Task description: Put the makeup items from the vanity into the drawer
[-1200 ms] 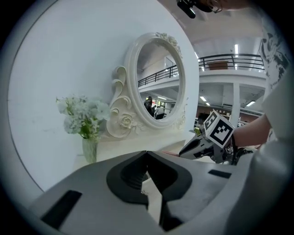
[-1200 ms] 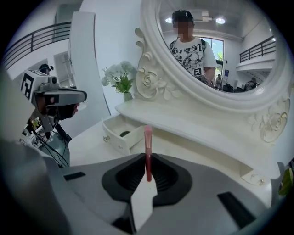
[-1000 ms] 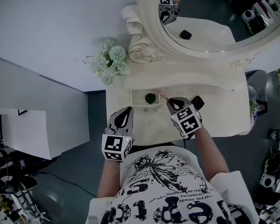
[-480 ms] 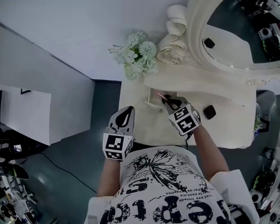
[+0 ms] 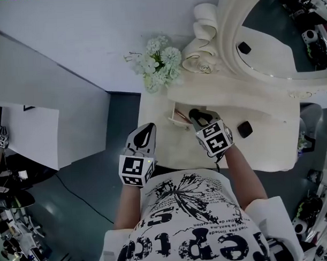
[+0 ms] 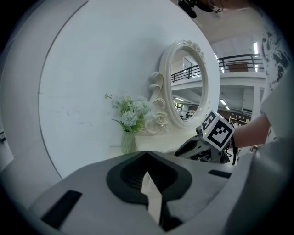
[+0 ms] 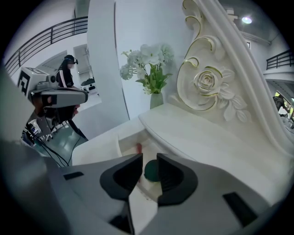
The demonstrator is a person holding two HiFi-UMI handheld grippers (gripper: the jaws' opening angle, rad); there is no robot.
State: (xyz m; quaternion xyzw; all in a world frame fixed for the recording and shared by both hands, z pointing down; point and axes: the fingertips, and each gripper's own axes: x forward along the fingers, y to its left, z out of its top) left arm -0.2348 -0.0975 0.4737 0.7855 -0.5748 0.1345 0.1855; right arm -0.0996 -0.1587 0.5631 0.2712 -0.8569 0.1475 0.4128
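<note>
Pink stick (image 5: 180,117) dropped below just-opened right fingers (image 7: 172,176).

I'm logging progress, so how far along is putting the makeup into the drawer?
Done: a slim pink stick and a dark round item lie in the open drawer. In hand: nothing; the right gripper hangs over the drawer, its jaws just opened and pressing on nothing, and the left gripper is shut and empty. Left: a small black item sits on the vanity top.
</note>
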